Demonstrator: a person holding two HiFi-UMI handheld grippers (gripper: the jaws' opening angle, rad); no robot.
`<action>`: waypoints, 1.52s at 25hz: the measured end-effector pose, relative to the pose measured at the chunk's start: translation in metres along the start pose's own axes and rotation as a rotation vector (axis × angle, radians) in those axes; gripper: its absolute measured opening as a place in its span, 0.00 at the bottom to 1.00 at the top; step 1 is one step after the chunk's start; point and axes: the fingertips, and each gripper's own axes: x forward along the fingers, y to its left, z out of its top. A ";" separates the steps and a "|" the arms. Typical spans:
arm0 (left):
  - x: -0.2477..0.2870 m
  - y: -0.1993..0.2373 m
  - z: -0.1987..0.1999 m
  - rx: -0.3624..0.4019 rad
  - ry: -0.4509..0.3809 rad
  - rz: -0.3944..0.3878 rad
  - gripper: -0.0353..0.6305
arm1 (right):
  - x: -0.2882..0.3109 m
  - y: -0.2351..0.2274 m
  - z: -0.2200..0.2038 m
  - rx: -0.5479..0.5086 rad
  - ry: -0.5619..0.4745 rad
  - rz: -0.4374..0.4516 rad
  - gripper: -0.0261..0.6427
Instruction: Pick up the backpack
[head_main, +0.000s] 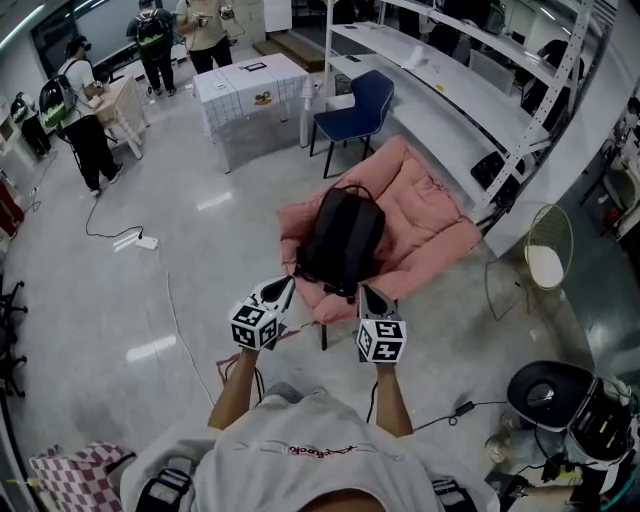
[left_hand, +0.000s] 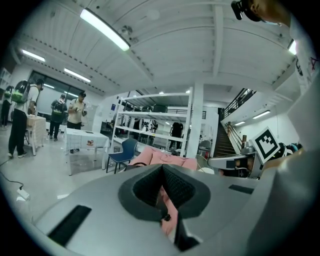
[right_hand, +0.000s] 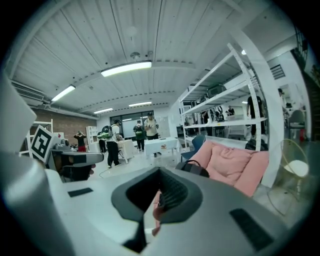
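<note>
Black backpack (head_main: 342, 240) flat on the pink cushioned chair (head_main: 430, 215), handle at the far end. Just short of its near end, left gripper (head_main: 284, 290) and right gripper (head_main: 371, 297), one at each corner. Jaws of both pressed together, gripping nothing.

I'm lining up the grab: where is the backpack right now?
Head view, centre: the black backpack lies on the pink cushioned chair, just beyond the left gripper and right gripper.
</note>
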 end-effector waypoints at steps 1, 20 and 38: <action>0.000 0.002 -0.002 -0.003 0.003 0.005 0.07 | 0.002 0.001 -0.002 0.001 0.005 0.005 0.07; 0.076 0.070 -0.007 0.008 0.017 -0.063 0.07 | 0.090 -0.005 0.008 -0.005 -0.006 -0.026 0.07; 0.232 0.177 0.053 0.049 0.056 -0.240 0.07 | 0.240 -0.059 0.074 0.021 0.006 -0.222 0.07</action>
